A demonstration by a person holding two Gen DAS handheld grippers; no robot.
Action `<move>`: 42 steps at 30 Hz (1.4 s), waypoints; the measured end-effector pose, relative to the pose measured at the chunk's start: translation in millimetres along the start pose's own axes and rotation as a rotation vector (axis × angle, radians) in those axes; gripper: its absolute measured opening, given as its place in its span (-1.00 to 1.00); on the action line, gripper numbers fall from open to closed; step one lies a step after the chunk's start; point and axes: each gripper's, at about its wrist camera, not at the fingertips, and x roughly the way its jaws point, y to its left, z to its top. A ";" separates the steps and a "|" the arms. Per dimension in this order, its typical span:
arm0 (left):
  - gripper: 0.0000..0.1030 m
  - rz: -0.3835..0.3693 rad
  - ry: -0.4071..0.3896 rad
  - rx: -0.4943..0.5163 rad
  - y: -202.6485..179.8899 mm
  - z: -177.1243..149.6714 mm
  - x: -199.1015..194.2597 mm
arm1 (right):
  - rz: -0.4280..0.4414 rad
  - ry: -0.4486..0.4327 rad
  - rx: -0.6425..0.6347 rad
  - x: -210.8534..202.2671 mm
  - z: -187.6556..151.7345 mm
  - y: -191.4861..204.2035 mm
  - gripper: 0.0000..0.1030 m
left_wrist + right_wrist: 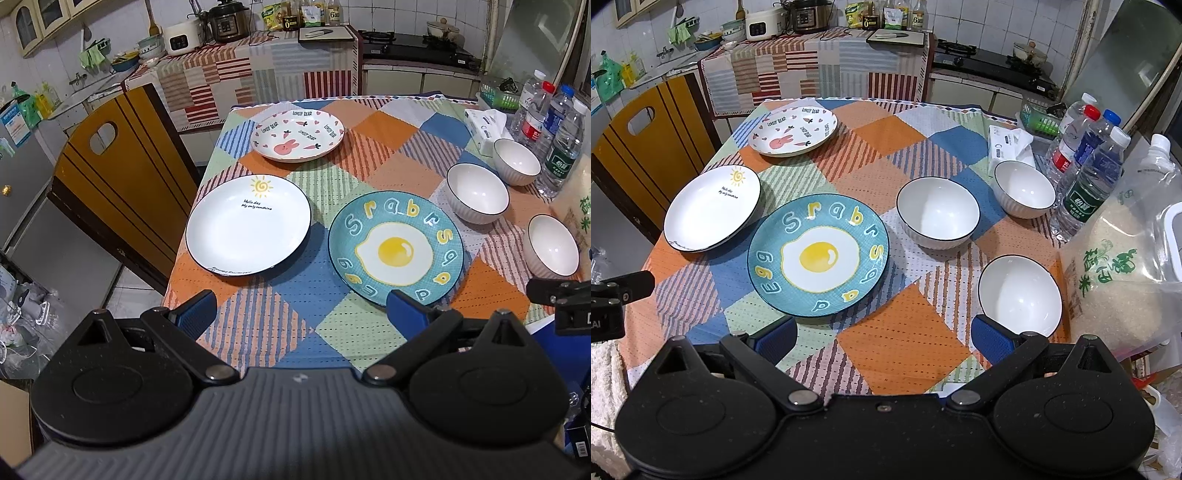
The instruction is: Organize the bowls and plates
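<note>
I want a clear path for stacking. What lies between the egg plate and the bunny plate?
Only bare tablecloth lies between the egg plate and the bunny plate; the right wrist view shows it. The sun plate sits off to the left.

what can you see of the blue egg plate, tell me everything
The egg plate is round and shallow, apparently glazed ceramic, teal with a dark rim. A fried egg with a yellow yolk is painted at its centre, ringed by pastel letters including "Egg". It lies flat, upright and empty on the checked tablecloth, near the front edge, touching no other dish. Neither gripper holds it.
</note>
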 end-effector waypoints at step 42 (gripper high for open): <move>0.36 -0.256 0.158 -0.196 -2.5 -19.3 211.0 | 0.458 -0.118 0.131 187.2 -13.5 -48.0 0.14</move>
